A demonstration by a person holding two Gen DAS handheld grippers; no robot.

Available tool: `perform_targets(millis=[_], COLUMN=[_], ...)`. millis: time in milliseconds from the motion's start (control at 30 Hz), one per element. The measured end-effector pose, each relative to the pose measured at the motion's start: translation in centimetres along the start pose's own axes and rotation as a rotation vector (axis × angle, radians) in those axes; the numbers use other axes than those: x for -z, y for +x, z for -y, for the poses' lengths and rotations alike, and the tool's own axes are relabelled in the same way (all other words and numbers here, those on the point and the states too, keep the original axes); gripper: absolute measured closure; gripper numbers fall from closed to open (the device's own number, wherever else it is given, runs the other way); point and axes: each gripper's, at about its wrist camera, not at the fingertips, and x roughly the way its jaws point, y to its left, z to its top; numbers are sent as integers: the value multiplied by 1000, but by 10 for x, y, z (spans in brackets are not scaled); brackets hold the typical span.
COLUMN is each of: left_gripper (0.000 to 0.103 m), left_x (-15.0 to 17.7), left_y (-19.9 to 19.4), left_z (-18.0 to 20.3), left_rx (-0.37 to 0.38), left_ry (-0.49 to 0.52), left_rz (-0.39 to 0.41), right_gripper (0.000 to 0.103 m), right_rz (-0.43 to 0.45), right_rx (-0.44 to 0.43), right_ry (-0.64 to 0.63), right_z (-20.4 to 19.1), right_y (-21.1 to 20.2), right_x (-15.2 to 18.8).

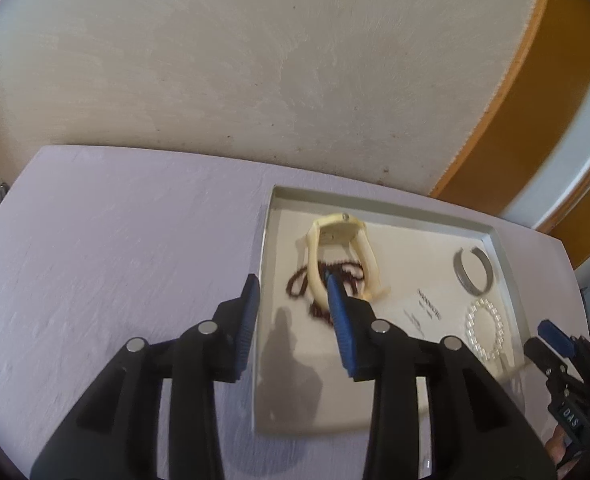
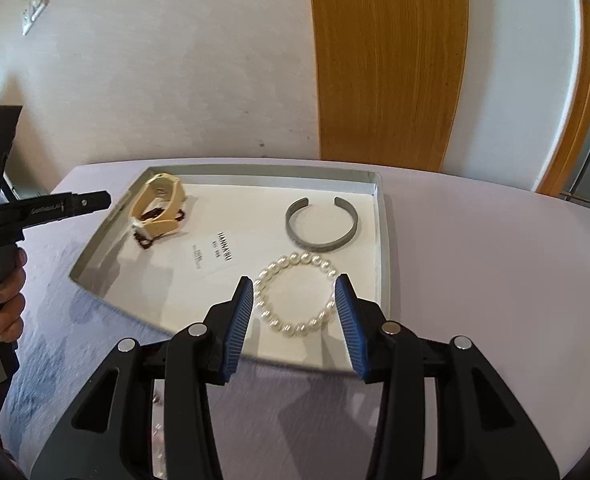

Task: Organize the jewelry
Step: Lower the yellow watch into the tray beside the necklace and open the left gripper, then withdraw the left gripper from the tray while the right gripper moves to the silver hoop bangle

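A shallow white tray (image 1: 375, 200) (image 2: 255, 170) sits on a lilac tablecloth. It holds a cream watch (image 1: 343, 240) (image 2: 163, 196) lying over a dark red bead bracelet (image 1: 299, 284) (image 2: 147, 240). A silver cuff (image 1: 475, 276) (image 2: 323, 236) and a pearl bracelet (image 1: 470, 326) (image 2: 295, 258) lie in its right half. My left gripper (image 1: 291, 284) hangs open above the tray's left edge, just short of the watch, with nothing between its pads. My right gripper (image 2: 293, 280) stands open above the tray's near edge. The pearl bracelet lies flat below its gap.
Printed text (image 1: 427, 304) (image 2: 223, 248) marks the tray floor. The tablecloth (image 1: 115, 240) spreads wide to the left of the tray. A pale wall and a wooden door panel (image 2: 391, 60) stand behind the table. A hand (image 2: 11, 292) holds the left gripper's handle.
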Motion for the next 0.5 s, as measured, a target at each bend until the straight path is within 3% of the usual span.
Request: perform_targets(millis=[500], left_gripper=[66], left_x=[68], left_y=[-74], left_z=[4], left_rx=[-8], left_ry=[52], left_rz=[33], right_gripper=[50], right_rz=[43], right_rx=[-11], right_ry=[1], right_z=[-25], right_y=[-67], right_x=[35])
